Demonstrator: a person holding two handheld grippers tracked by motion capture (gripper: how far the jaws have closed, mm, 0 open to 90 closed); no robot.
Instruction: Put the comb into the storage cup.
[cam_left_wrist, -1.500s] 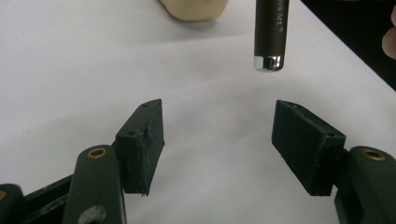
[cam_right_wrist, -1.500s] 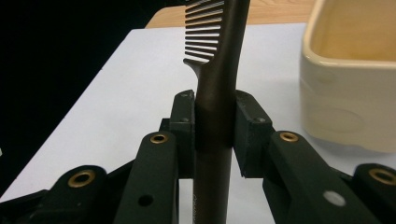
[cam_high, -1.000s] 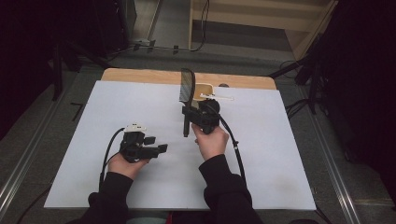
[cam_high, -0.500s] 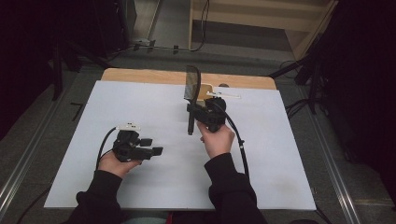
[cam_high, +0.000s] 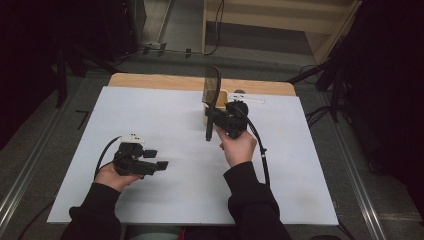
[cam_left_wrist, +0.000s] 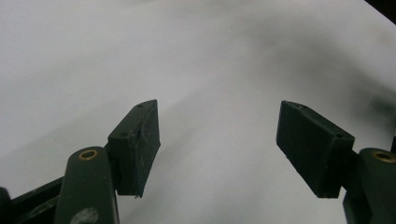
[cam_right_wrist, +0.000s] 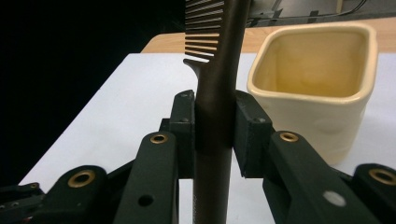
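A dark comb (cam_high: 213, 85) stands upright, and my right gripper (cam_high: 212, 119) is shut on its handle. In the right gripper view the comb (cam_right_wrist: 215, 70) rises between the two pads of the gripper (cam_right_wrist: 215, 135), teeth at the top pointing left. Just behind and to the right of it stands a cream square cup (cam_right_wrist: 317, 93), open and empty. In the high view the cup (cam_high: 205, 113) is mostly hidden behind the gripper. My left gripper (cam_high: 156, 158) rests low over the white sheet at the near left, open, with nothing between its jaws (cam_left_wrist: 217, 144).
A white sheet (cam_high: 150, 115) covers the table. A wooden board (cam_high: 150, 81) edges its far side, with a small white item (cam_high: 250, 100) lying there. Dark floor, cables and stands surround the table.
My right gripper has carried the upright comb a little farther and to the right, closer to the cup. My left hand has drifted slightly left.
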